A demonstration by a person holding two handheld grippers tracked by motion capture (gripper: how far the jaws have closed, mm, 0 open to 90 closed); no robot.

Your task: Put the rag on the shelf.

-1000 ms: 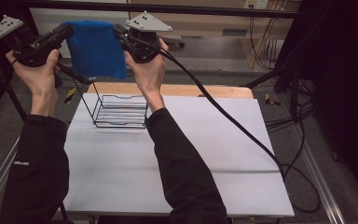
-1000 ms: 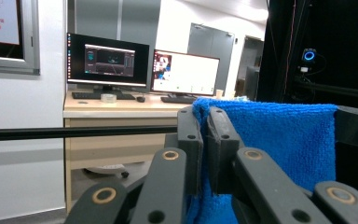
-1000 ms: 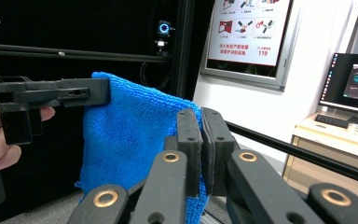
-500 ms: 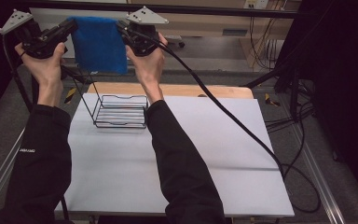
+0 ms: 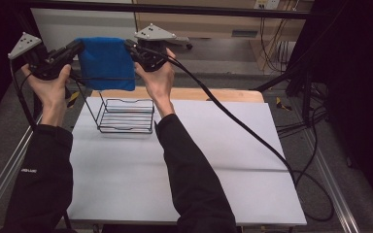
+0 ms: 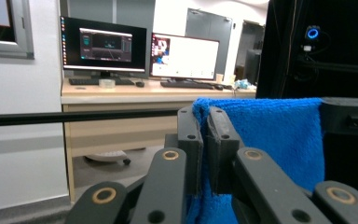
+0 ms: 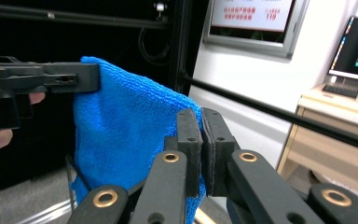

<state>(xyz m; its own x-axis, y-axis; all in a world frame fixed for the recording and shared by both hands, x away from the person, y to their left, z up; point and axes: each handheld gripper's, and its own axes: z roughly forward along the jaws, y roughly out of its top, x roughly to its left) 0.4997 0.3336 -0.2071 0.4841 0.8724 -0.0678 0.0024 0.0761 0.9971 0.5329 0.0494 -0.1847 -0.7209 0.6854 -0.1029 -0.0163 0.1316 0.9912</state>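
Observation:
A blue cloth (image 5: 106, 63) hangs spread in the air above the far left of the table, held by its two top corners. My left gripper (image 5: 79, 47) is shut on the cloth's left corner (image 6: 204, 116). My right gripper (image 5: 127, 44) is shut on the right corner (image 7: 196, 116). In the right gripper view the blue cloth (image 7: 126, 135) drapes down to the left, with the left gripper (image 7: 93, 77) at its far corner. A black wire rack (image 5: 125, 115) stands on the table directly below the cloth.
The white table (image 5: 213, 160) stretches right and toward me. A wooden board (image 5: 223, 94) lies along its far edge. A black cable (image 5: 252, 133) trails from the right gripper across the table. Metal frame rails (image 5: 330, 184) run along both sides.
Both grippers have shifted a little to the right and come down slightly with the cloth stretched between them. The grips are unchanged.

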